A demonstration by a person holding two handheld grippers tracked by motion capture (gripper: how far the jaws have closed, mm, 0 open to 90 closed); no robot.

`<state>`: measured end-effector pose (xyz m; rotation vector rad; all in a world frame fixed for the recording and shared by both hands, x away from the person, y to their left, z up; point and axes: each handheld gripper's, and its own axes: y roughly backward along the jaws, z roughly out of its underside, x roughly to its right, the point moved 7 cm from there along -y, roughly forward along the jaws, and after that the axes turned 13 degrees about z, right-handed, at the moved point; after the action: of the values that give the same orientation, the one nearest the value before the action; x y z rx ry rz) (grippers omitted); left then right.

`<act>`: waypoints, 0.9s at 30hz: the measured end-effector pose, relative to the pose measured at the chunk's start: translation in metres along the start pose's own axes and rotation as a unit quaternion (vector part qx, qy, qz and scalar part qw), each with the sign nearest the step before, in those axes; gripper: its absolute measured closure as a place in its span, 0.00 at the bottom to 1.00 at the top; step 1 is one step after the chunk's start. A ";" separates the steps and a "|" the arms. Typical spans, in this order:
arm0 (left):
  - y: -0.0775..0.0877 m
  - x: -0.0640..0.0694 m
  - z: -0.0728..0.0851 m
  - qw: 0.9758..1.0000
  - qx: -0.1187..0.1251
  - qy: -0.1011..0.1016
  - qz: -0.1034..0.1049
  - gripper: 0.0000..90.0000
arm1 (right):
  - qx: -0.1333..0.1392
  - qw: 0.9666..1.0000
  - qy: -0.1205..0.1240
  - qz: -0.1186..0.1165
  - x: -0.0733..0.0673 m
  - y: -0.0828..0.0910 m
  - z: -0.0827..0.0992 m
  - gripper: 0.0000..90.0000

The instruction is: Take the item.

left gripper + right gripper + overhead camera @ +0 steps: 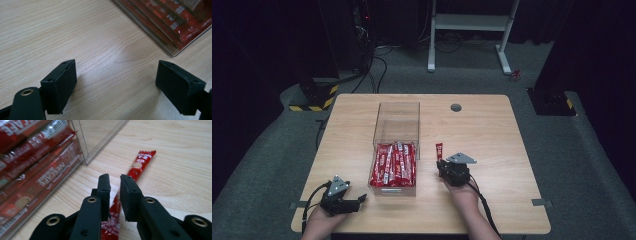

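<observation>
1. Left gripper [346,200] — located at the 7 o'clock area of the table [492,130], held in the person's left hand [319,222]. In the left gripper view its jaws stand wide apart over bare wood, with nothing between them.
2. Clear box [396,125] — stands at the table centre, its long axis running from 12 to 6 o'clock. The far half shows bare clear walls.
3. Red sachets [393,165] — a packed row lies in the near half of the clear box, lengthwise along it. The left gripper view shows one corner of the box at 1 o'clock from that gripper's jaws.
4. Loose sachet [140,163] — lies flat on the table just beside the box's right wall, pointing toward 12 o'clock from the right gripper. In the high view its far end [439,150] projects beyond the gripper body.
5. Right gripper [115,186] — positioned at 5 o'clock from the box, held in the person's right hand [464,197]. Its jaws stand a narrow gap apart, directly above the loose sachet's near part; the pads do not press on it, and the sachet rests on the wood.
</observation>
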<state>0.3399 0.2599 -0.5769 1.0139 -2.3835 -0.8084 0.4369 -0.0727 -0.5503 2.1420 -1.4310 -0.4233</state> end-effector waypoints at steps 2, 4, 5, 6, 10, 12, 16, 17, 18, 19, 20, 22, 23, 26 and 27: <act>0.000 0.000 0.000 1.000 0.000 0.000 0.000 0.19 | 0.005 1.000 0.003 0.000 -0.001 0.002 -0.002 0.84; 0.000 0.000 0.000 1.000 0.000 0.000 0.000 0.19 | 0.007 1.000 0.004 -0.001 -0.002 0.003 -0.003 0.83; 0.000 0.000 0.000 1.000 0.000 0.000 0.000 0.19 | 0.010 1.000 0.006 -0.003 -0.002 0.004 -0.004 0.82; 0.000 0.000 0.000 1.000 0.000 0.000 0.000 0.19 | 0.013 1.000 0.007 -0.004 -0.003 0.006 -0.005 0.81; 0.000 0.000 0.000 1.000 0.000 0.000 0.000 0.19 | 0.023 1.000 0.010 -0.009 -0.006 0.010 -0.009 0.78; 0.000 0.000 0.000 1.000 0.000 0.000 0.000 0.19 | 0.029 0.999 0.012 -0.010 -0.007 0.013 -0.010 0.76; 0.000 0.000 0.000 1.000 0.000 0.000 0.000 0.19 | 0.036 0.999 0.012 -0.011 -0.008 0.016 -0.013 0.73; 0.000 0.000 0.000 1.000 0.000 0.000 0.000 0.19 | 0.037 0.999 0.012 -0.012 -0.008 0.017 -0.014 0.72; 0.000 0.000 0.000 1.000 0.000 0.000 0.000 0.19 | 0.039 0.999 0.012 -0.011 -0.009 0.018 -0.014 0.70; 0.000 0.000 0.000 1.000 0.000 0.000 0.000 0.19 | 0.041 0.999 0.011 -0.012 -0.009 0.019 -0.015 0.69; 0.000 0.000 0.000 1.000 0.000 0.000 0.000 0.19 | 0.043 0.999 0.012 -0.015 -0.009 0.020 -0.016 0.68; 0.000 0.000 0.000 1.000 0.000 0.000 0.000 0.19 | 0.046 0.999 0.012 -0.017 -0.010 0.023 -0.018 0.64; 0.000 0.000 0.000 1.000 0.000 0.000 0.000 0.19 | 0.047 0.999 0.013 -0.017 -0.010 0.023 -0.019 0.63; 0.000 0.000 0.000 1.000 0.000 0.000 0.000 0.19 | 0.048 0.999 0.015 -0.017 -0.010 0.025 -0.020 0.62; 0.000 0.000 0.000 1.000 0.000 0.000 0.000 0.19 | 0.049 0.999 0.015 -0.016 -0.010 0.025 -0.020 0.61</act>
<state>0.3399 0.2599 -0.5769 1.0137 -2.3835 -0.8082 0.4246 -0.0657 -0.5200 2.2429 -1.4286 -0.3373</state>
